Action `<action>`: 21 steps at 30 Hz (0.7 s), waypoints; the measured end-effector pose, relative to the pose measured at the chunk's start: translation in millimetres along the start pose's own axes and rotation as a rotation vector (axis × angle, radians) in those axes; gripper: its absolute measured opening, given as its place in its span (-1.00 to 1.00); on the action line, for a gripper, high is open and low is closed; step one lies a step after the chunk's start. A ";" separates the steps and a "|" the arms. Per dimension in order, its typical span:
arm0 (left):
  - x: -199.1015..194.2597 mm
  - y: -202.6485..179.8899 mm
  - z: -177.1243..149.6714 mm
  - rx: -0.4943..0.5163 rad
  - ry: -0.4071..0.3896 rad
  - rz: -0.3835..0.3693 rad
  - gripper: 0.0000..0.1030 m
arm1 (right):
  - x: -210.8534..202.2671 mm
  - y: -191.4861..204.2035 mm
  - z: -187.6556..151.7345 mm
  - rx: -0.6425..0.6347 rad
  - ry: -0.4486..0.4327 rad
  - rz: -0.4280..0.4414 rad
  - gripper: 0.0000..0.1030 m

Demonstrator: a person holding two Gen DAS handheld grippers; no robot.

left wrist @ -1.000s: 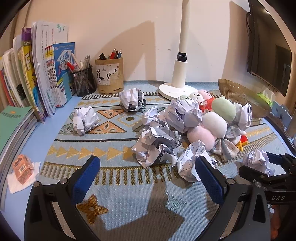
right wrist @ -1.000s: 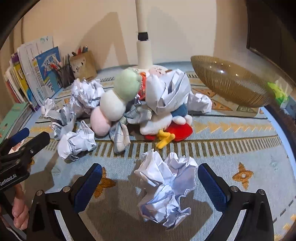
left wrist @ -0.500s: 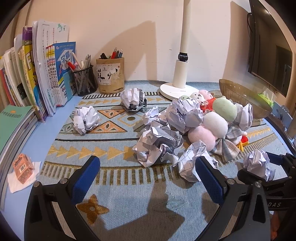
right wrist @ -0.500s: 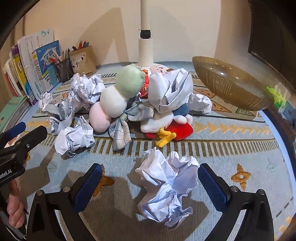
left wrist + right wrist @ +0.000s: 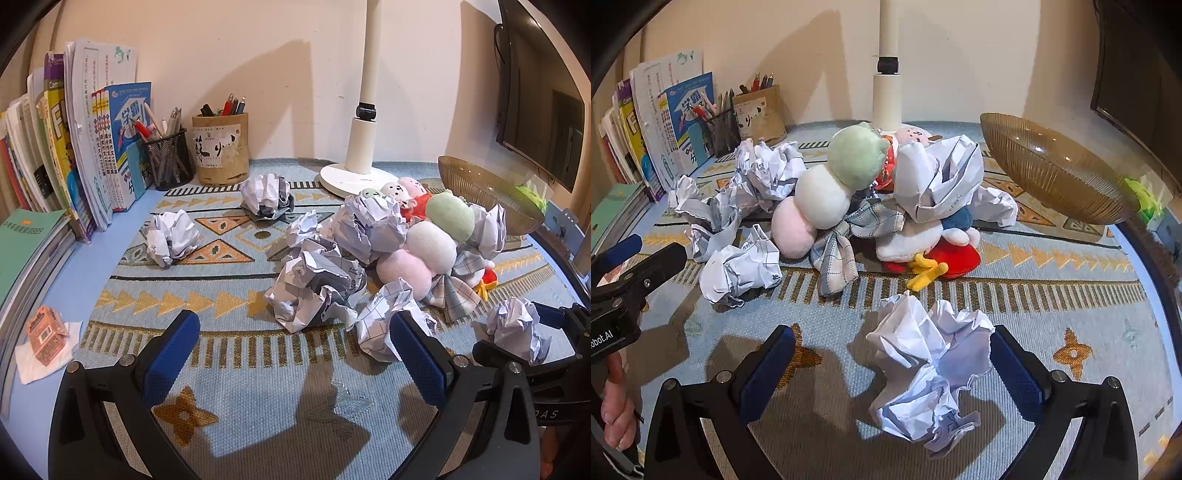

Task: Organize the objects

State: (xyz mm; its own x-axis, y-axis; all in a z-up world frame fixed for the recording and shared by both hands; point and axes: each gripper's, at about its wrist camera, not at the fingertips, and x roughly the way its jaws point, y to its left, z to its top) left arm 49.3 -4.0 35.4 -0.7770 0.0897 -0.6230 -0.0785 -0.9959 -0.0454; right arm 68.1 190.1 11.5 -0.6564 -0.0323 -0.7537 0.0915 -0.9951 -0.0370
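Several crumpled paper balls lie on a patterned blue mat (image 5: pixel 229 387). A pile of plush toys (image 5: pixel 827 192) sits mid-mat, mixed with paper. My right gripper (image 5: pixel 892 373) is open, its blue pads on either side of a white paper ball (image 5: pixel 931 373), not touching it. That ball also shows in the left wrist view (image 5: pixel 517 332) between the right gripper's fingers. My left gripper (image 5: pixel 293 354) is open and empty, just short of a big paper ball (image 5: pixel 317 288) and a smaller one (image 5: pixel 384 325).
An amber ribbed bowl (image 5: pixel 1049 173) stands at the right. A white lamp base (image 5: pixel 351 177), a pen cup (image 5: pixel 221 147), a mesh pen holder (image 5: pixel 168 158) and books (image 5: pixel 74 147) line the back and left. A small orange carton (image 5: pixel 46 334) lies on a tissue at the left.
My right gripper has moved slightly forward around the paper ball. The left gripper has barely shifted.
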 end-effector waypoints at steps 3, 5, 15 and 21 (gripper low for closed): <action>0.3 -0.2 0.3 0.001 0.000 0.000 0.99 | 0.4 0.4 -0.1 -0.004 0.000 -0.001 1.00; 0.2 -0.1 0.3 0.000 0.000 0.000 0.99 | 0.3 0.5 -0.2 -0.004 0.000 -0.001 1.00; -31.7 71.3 33.4 -0.129 0.010 -0.041 0.99 | -15.6 5.1 13.6 -0.024 -0.045 0.098 1.00; 9.0 120.0 75.3 -0.231 0.141 0.045 0.99 | -36.8 58.4 94.8 -0.124 -0.096 0.156 1.00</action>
State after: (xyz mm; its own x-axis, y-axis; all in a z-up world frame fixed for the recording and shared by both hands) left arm -14.1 -121.7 83.2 -0.6808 0.0589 -0.7301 0.1110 -0.9770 -0.1823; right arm 26.6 124.4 99.2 -0.6950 -0.2001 -0.6906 0.2854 -0.9584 -0.0095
